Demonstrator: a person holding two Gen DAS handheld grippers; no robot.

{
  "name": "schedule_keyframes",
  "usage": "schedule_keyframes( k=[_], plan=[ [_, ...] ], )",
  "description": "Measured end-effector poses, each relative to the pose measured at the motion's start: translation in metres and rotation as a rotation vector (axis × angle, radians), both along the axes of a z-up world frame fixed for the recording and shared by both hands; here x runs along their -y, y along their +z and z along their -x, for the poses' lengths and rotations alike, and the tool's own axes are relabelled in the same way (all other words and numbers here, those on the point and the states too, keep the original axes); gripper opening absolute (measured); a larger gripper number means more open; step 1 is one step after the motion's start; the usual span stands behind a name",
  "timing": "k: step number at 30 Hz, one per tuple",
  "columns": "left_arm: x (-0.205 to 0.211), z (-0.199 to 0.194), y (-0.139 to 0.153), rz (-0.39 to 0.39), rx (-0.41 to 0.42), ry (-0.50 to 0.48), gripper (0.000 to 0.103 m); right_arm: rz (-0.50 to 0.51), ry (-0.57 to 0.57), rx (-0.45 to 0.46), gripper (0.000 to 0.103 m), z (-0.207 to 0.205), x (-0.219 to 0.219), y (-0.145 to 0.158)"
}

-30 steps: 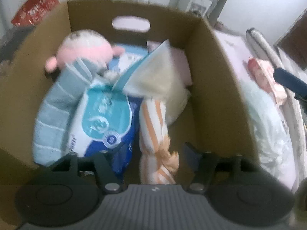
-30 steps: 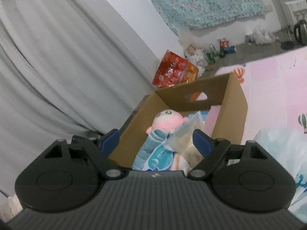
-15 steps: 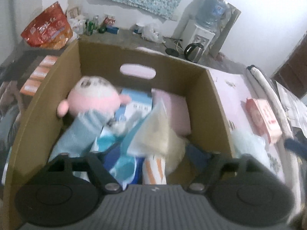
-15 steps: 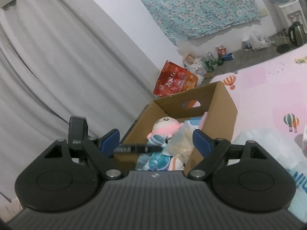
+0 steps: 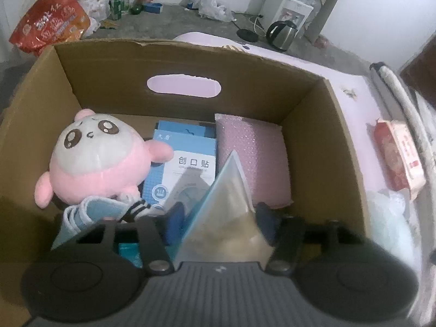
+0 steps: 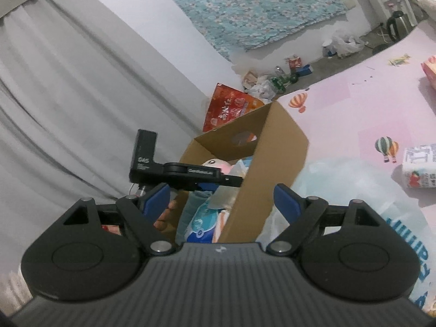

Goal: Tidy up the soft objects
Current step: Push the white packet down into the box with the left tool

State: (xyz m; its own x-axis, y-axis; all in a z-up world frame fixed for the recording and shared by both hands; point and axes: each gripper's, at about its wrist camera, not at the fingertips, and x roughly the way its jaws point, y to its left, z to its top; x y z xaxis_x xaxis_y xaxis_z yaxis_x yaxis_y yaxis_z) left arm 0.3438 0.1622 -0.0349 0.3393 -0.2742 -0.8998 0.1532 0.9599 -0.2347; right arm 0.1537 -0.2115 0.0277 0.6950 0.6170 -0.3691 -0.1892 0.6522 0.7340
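Note:
A cardboard box (image 5: pixel 324 125) with a handle hole holds a pink and white plush toy (image 5: pixel 92 160), a blue and white carton (image 5: pixel 188 163), a pink bubble-wrap pack (image 5: pixel 256 160), a blue towel (image 5: pixel 90 215) and a clear packet (image 5: pixel 229 218). My left gripper (image 5: pixel 220 226) is open, its jaws either side of the clear packet, low over the box. My right gripper (image 6: pixel 222 201) is open and empty, held back from the box (image 6: pixel 275 160). The left gripper's body (image 6: pixel 174 169) shows over the box in the right wrist view.
A red and white tissue pack (image 5: pixel 397 158) and a light blue plastic bag (image 5: pixel 392 231) lie right of the box on the pink mat (image 6: pixel 354 109). A white carton (image 6: pixel 419 166) lies on the mat. A red snack bag (image 5: pixel 51 27), kettle (image 5: pixel 280 32) and bottles stand beyond.
My left gripper has drawn back and up from the box, so the striped cloth and tissue pack dropped from its view. My right gripper has pulled away and turned right.

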Motion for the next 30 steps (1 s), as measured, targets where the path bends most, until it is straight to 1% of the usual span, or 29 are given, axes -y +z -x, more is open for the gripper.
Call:
schedule_keyframes(
  k=[4, 6, 8, 10, 12, 14, 16, 18, 19, 23, 26, 28, 30],
  plan=[
    [-0.005, 0.007, 0.009, 0.025, 0.024, 0.046, 0.038, -0.017, -0.009, -0.013, 0.084, 0.001, 0.003, -0.008],
    [-0.006, 0.013, 0.019, 0.055, 0.046, 0.074, 0.036, -0.020, -0.006, -0.015, 0.084, 0.001, 0.001, -0.011],
    [-0.009, 0.021, 0.032, 0.105, 0.066, 0.107, 0.033, -0.020, -0.003, -0.015, 0.084, 0.002, -0.001, -0.012],
    [-0.010, 0.031, 0.046, 0.142, 0.090, 0.152, 0.033, -0.022, -0.003, -0.014, 0.084, 0.003, -0.002, -0.011],
    [-0.010, 0.044, 0.052, 0.166, 0.097, 0.187, 0.033, -0.028, -0.007, -0.010, 0.084, 0.007, -0.001, -0.011],
    [-0.012, 0.058, 0.050, 0.191, 0.086, 0.227, 0.033, -0.037, -0.013, -0.008, 0.084, 0.009, -0.001, -0.011],
    [-0.014, 0.068, 0.044, 0.229, 0.050, 0.258, 0.033, -0.047, -0.016, -0.011, 0.084, 0.011, 0.000, -0.012],
    [-0.015, 0.077, 0.037, 0.276, 0.010, 0.268, 0.033, -0.055, -0.014, -0.016, 0.084, 0.014, 0.000, -0.014],
    [-0.017, 0.082, 0.034, 0.285, 0.004, 0.270, 0.033, -0.057, -0.014, -0.017, 0.084, 0.015, 0.001, -0.014],
    [-0.016, 0.105, 0.031, 0.260, 0.024, 0.257, 0.033, -0.055, -0.017, -0.013, 0.084, 0.021, 0.002, -0.013],
    [-0.013, 0.119, 0.028, 0.230, 0.012, 0.229, 0.033, -0.061, -0.022, -0.012, 0.085, 0.023, 0.003, -0.013],
    [-0.010, 0.130, 0.025, 0.201, -0.011, 0.197, 0.034, -0.068, -0.022, -0.010, 0.085, 0.024, 0.002, -0.013],
    [-0.009, 0.139, 0.023, 0.176, -0.026, 0.186, 0.039, -0.072, -0.019, -0.008, 0.085, 0.025, 0.001, -0.014]
  ],
)
